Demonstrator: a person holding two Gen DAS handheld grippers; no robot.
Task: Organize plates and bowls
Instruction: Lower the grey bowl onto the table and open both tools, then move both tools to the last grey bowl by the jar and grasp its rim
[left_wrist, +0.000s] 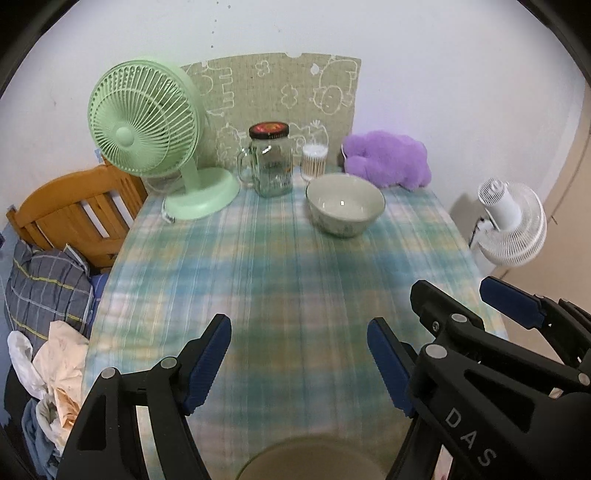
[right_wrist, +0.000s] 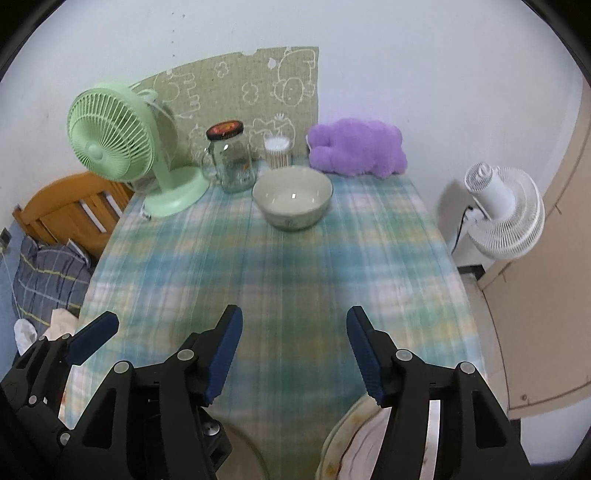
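A pale green bowl (left_wrist: 345, 205) (right_wrist: 292, 203) stands upright at the far middle of the checked tablecloth. My left gripper (left_wrist: 298, 332) hangs open over the near part of the table, with only cloth between its blue pads. My right gripper (right_wrist: 294, 321) is open too and holds nothing; in the left wrist view it (left_wrist: 458, 291) sits just to the right of the left one. A cream plate with a patterned rim (right_wrist: 341, 439) lies at the near edge under the right gripper's right finger. A round dish rim (left_wrist: 314, 456) shows at the bottom, mostly cut off.
Along the back wall stand a green desk fan (left_wrist: 147, 129), a lidded glass jar mug (left_wrist: 269, 162), a cup of cotton swabs (left_wrist: 314, 158) and a purple plush toy (left_wrist: 388, 158). A wooden chair (left_wrist: 74, 210) and piled clothes are left of the table, a white fan (left_wrist: 513, 221) to its right.
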